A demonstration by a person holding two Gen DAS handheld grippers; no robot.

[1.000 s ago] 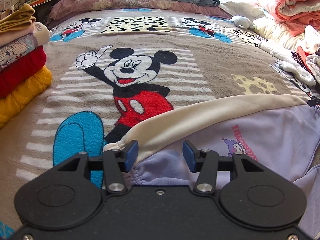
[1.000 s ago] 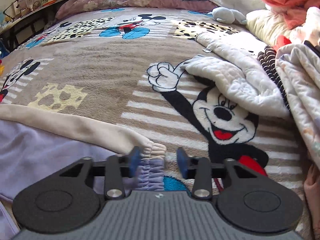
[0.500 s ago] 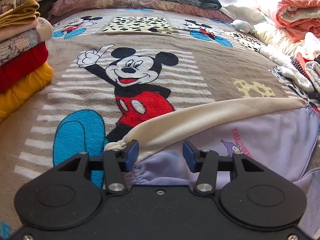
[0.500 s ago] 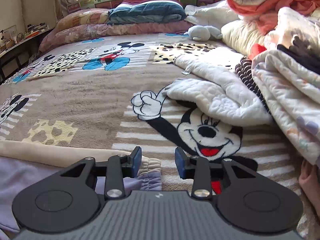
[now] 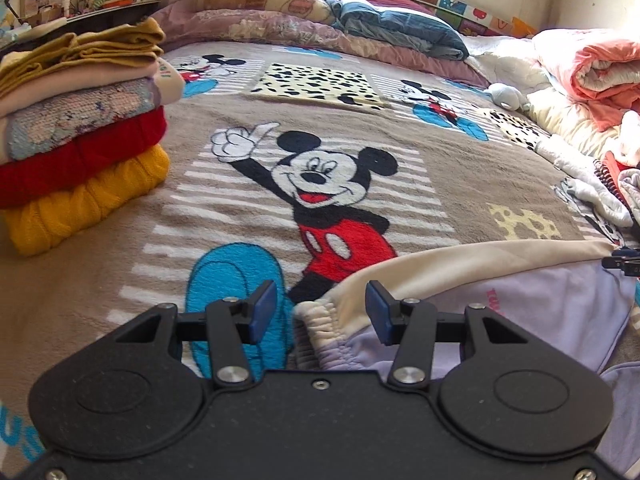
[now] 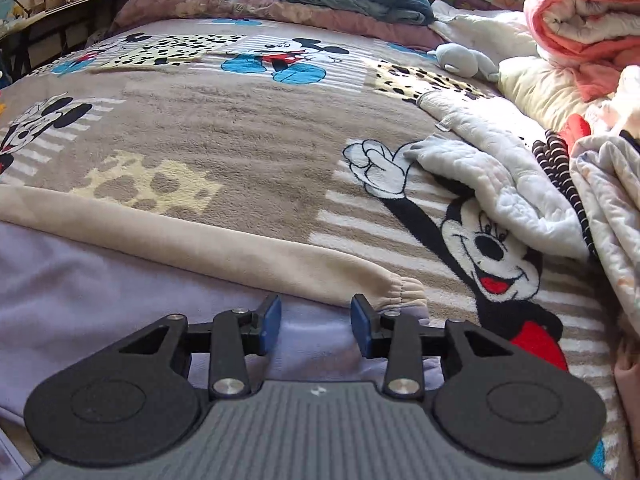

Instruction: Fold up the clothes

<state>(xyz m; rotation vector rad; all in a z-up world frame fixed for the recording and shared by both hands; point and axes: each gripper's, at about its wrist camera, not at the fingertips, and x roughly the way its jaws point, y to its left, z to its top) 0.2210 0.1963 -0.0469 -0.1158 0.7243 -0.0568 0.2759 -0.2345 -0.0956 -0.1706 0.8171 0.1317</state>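
A lilac sweatshirt (image 5: 552, 300) with cream sleeves lies flat on the Mickey Mouse blanket (image 5: 320, 120). In the left wrist view my left gripper (image 5: 320, 312) is open, and the gathered cream cuff (image 5: 316, 314) lies on the bed between its blue pads, touching neither. In the right wrist view my right gripper (image 6: 316, 322) is open just above the lilac cloth (image 6: 120, 300). The other cream cuff (image 6: 404, 288) lies right of its right pad. The cream sleeve (image 6: 200, 236) runs off to the left.
A stack of folded knitwear (image 5: 80, 140) stands at the left of the bed. A heap of loose clothes (image 6: 500, 184) and a rolled pink quilt (image 6: 580, 12) fill the right side. Pillows (image 5: 280, 12) line the headboard end.
My left gripper shifted left, so the cuff now sits between its pads instead of by the left one. My right gripper slid left over the lilac cloth, leaving its cuff to the right.
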